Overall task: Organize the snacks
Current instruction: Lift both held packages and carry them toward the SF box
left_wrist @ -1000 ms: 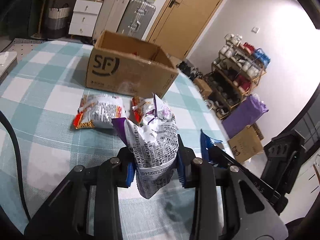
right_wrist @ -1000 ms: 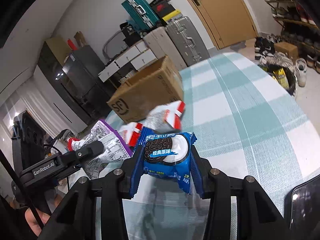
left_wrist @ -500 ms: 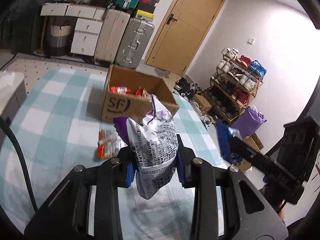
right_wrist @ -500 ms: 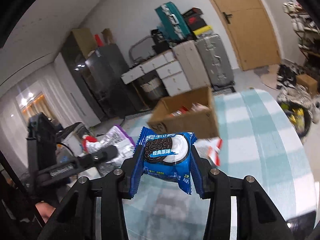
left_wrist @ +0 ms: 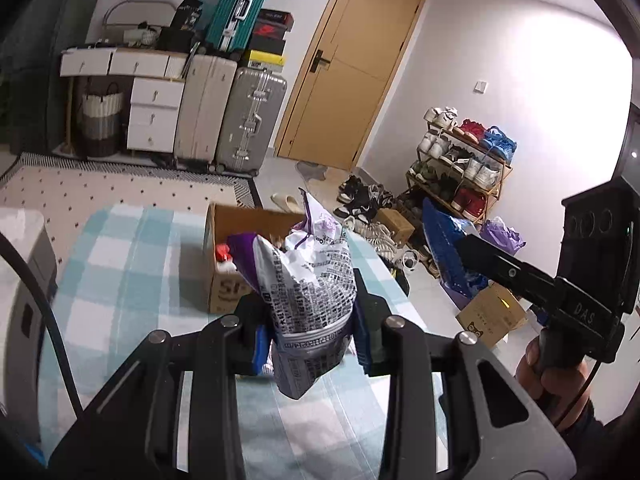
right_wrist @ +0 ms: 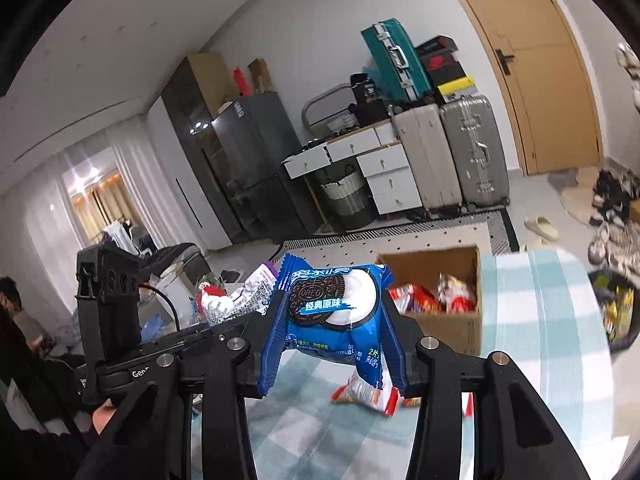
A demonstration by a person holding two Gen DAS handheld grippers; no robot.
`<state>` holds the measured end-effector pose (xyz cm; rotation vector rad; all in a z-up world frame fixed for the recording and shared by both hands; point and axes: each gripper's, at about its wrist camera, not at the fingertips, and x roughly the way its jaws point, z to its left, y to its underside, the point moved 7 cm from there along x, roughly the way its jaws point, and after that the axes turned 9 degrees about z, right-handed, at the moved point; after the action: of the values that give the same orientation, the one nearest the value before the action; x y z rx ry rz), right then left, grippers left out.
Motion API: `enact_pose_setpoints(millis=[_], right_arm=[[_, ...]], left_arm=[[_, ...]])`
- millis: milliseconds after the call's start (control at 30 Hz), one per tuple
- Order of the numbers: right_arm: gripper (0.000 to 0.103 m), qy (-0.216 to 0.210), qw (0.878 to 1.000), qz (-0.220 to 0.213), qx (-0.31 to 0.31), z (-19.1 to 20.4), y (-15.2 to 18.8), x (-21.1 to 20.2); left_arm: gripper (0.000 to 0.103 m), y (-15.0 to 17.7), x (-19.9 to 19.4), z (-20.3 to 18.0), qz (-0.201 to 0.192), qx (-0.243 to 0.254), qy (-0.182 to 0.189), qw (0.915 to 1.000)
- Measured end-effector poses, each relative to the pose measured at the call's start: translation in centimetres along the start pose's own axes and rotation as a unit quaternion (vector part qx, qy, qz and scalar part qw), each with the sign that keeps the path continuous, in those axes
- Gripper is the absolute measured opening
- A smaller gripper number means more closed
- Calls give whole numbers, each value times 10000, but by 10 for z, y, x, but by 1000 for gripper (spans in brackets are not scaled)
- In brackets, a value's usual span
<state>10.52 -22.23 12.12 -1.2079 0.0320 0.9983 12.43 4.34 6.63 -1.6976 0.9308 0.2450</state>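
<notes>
Left gripper [left_wrist: 312, 336]: fingers clenched on a purple and white snack bag [left_wrist: 310, 280], held upright above the worktop [left_wrist: 120, 264].
Right gripper [right_wrist: 334, 344]: fingers clenched on a blue cookie pack [right_wrist: 332, 312], held in the air.
Cardboard box [right_wrist: 452, 326]: open on the checked worktop, beyond both grippers, with red and white packets inside.
Loose packet [right_wrist: 368, 394]: red and white, lying on the worktop near the box.

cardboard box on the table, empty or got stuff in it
Not empty: the open-topped cardboard box already holds several red and white snack packets, seen from the right wrist view.
</notes>
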Motion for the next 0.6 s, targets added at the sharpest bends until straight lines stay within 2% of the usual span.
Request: enact_pose_setpoints(millis=[167,300,400,433,533,600], right_arm=[[44,102,9993,-54,-364,15,-35,-2],[44,-12,9989,-50,-457,24,-66,1],[44,-102,9991,-43,-399,25,-87,6],[44,-99,9992,-38,-391,24,-93,10],[44,-126,9997,62,-203,13,-98,28],[44,-93,9997,207,-9,0,-90,43]], left_arm=[[30,-35,-13,-3,-93,93,-13,9999],[28,-64,-12,-4,41,51,73,10000],[23,-84,0,-7,104,158,29,9998],[16,-89,9,-7,189,186,54,9996],[13,-85,43,0,641,134,68,9978],[13,-73,55,9,769,93,42,9970]])
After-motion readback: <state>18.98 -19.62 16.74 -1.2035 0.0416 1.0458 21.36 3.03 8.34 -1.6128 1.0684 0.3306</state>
